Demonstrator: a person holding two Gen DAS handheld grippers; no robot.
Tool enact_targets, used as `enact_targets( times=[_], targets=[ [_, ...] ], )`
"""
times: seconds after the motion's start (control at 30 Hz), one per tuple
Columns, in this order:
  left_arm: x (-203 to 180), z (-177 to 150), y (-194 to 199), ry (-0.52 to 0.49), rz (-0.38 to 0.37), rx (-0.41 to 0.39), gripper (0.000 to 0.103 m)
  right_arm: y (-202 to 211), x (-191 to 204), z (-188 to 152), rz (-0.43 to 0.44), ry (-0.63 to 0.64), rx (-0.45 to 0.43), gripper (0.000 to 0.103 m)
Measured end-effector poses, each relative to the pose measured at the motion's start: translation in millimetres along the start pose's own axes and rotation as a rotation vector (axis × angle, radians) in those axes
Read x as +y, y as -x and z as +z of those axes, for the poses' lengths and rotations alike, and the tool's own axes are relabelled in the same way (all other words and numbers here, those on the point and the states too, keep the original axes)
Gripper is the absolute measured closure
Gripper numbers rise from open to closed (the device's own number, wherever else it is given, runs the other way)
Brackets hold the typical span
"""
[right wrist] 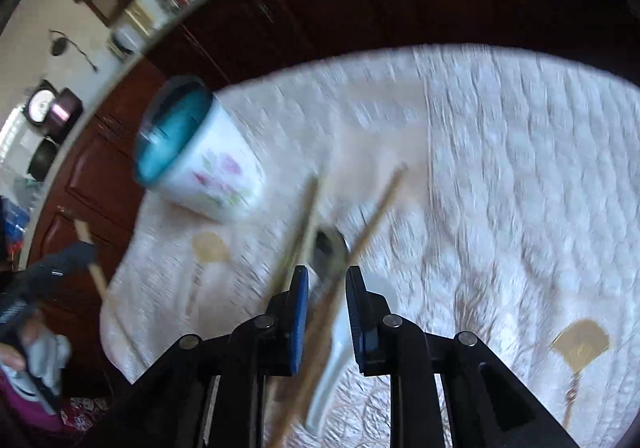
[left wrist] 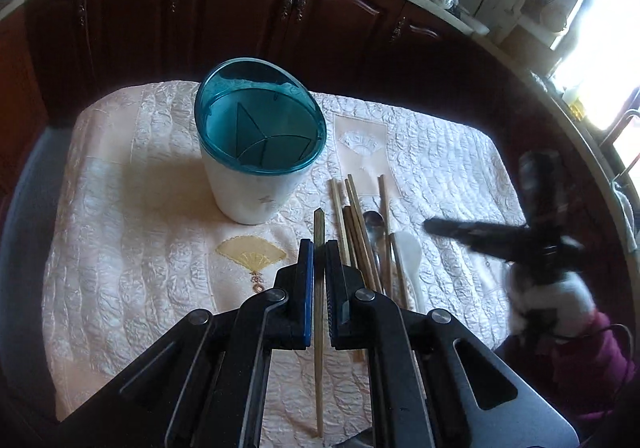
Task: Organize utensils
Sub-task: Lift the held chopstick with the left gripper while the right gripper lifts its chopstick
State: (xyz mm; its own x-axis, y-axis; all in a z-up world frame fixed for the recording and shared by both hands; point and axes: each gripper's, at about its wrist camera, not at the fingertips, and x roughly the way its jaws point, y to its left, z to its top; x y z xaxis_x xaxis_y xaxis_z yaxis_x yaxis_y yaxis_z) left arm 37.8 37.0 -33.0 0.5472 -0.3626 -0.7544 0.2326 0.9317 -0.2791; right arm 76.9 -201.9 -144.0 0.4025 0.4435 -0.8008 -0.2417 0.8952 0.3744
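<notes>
Black two-finger grippers with blue pads, held by a person in magenta

The left gripper (left wrist: 319, 248), bottom centre, has black angular linkage arms with slotted cut-outs, round silver pivot screws and blue-edged finger pads; the right gripper (right wrist: 327, 275) matches. At lower left of the right view, blurred, a magenta sleeve (right wrist: 18, 404) and pale glove (right wrist: 48, 358).

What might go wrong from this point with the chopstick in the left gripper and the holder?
The left gripper pinches one chopstick near its top, so the long free end could swing or slip. The utensil holder has a slanted teal rim; a tip could catch it. The right gripper is motion-blurred above the remaining chopsticks and could scatter them.
</notes>
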Motion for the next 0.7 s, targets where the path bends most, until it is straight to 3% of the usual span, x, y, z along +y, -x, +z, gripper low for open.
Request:
enact_targets(
  times=[0.2,0.37,0.4,0.7],
  targets=[
    [-2.3,-3.4,-2.0,0.006,0.003,0.0,0.099,-42.4,-9.5,-7.9,-0.045,-0.012,0.096,0.085],
    [-5.0,-2.5,-2.1,0.005,0.002,-0.003,0.099,-56.9,-5.9,-7.4,-0.013,-0.01,0.107,0.086],
    [-6.1,-2.2,-1.4,0.003,0.002,-0.005,0.099,-55.2,-4.8,-8.2,-0.008,-0.012,0.103,0.091],
    [-5.3,6.2,29.4,0.009,-0.05,-0.054,0.099,18.7,7.5,-6.6,0.119,0.019,-0.017,0.094]
  ],
)
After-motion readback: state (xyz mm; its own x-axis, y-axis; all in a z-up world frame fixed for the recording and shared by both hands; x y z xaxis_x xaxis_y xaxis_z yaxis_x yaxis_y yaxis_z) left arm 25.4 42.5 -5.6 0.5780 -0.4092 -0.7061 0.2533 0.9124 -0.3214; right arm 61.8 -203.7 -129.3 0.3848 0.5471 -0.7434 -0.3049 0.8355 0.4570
